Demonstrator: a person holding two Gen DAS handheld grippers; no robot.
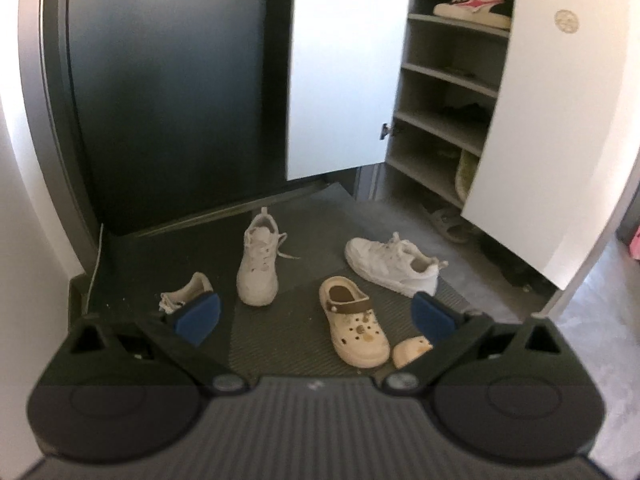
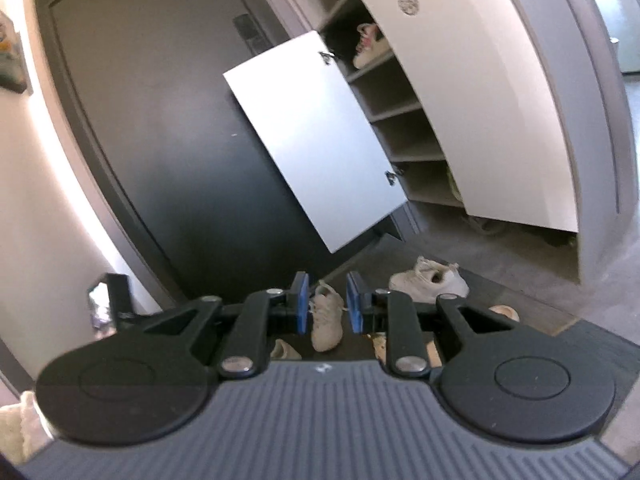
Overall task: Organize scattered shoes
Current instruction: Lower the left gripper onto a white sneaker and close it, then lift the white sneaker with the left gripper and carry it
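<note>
I can't read any text, brand or number from either camera. The only mark I find is a round embossed emblem on the white cabinet door at the upper right of the left wrist view, also seen in the right wrist view; its lettering is too blurred to read.
</note>
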